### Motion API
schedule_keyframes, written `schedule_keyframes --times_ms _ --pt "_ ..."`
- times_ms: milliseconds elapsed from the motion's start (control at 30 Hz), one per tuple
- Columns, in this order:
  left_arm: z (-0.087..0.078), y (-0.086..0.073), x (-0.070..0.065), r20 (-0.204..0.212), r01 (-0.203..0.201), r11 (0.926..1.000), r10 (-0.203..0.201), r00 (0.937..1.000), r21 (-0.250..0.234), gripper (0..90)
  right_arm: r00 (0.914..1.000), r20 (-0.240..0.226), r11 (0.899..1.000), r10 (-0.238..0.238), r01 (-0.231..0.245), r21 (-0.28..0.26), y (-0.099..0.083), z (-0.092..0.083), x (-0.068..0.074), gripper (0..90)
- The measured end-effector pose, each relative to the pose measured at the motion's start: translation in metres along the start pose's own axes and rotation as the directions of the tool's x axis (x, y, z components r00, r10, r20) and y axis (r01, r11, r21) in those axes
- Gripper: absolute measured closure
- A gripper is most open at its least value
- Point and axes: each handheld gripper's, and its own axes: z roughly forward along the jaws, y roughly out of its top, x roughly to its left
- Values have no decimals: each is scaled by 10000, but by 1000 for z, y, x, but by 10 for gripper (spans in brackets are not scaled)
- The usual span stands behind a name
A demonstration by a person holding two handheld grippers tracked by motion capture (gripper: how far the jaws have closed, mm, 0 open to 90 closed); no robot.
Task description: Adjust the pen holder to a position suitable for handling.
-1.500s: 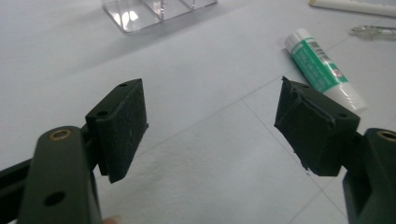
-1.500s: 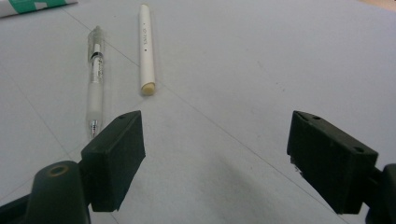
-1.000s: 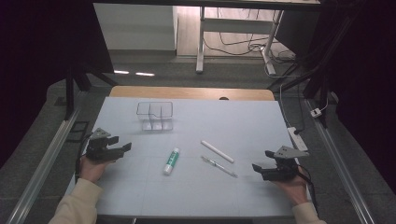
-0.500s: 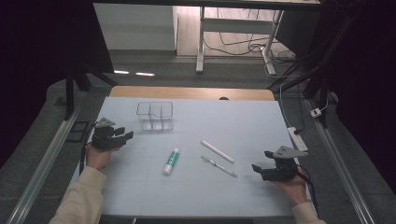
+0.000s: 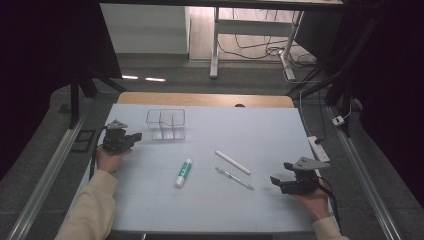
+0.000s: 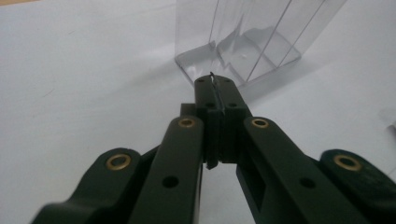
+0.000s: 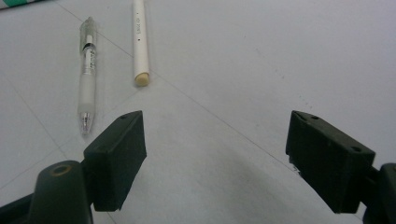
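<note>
A clear plastic divided box (image 5: 165, 124) stands at the table's far left; in the left gripper view the box (image 6: 252, 42) is just beyond my jaws. My left gripper (image 5: 135, 136) points at it from the left, and its jaws have just been closing. They now meet pad to pad with nothing between them at the left gripper's tips (image 6: 215, 84). My right gripper (image 5: 276, 182) rests at the near right, open and holding nothing. Ahead of the right gripper (image 7: 215, 158) lie a clear pen (image 7: 87, 74) and a white stick (image 7: 139, 42).
A white tube with a green label (image 5: 183, 173) lies mid-table, with the white stick (image 5: 232, 162) and the clear pen (image 5: 235, 178) to its right. The pale blue table top (image 5: 240, 125) ends in a wooden strip at the far edge. A power strip (image 5: 318, 148) lies off the right edge.
The left hand has moved away from the person and toward the clear box, and its jaws have gone from wide open to shut. The right hand has stayed in place.
</note>
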Motion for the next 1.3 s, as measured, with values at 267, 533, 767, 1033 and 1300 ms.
schedule_keyframes --times_ms 267,533,767,1033,1300 --pt "13 9 7 132 156 9999 -156 9998 8 896 10000 25 10000 -4 4 66 0 1 0 196" --pt "27 18 11 118 121 9999 -122 9999 72 896 9999 93 9999 -59 58 137 0 1 0 197" --pt "33 23 15 115 216 9998 -216 9997 33 896 10000 30 9999 -66 66 107 0 2 1 198" --pt "39 27 12 85 98 9999 -98 9999 102 896 10000 30 9999 -80 79 124 0 2 1 199" --pt "42 28 14 60 136 9998 -137 9999 153 897 10000 56 9999 -64 63 94 0 2 1 199"
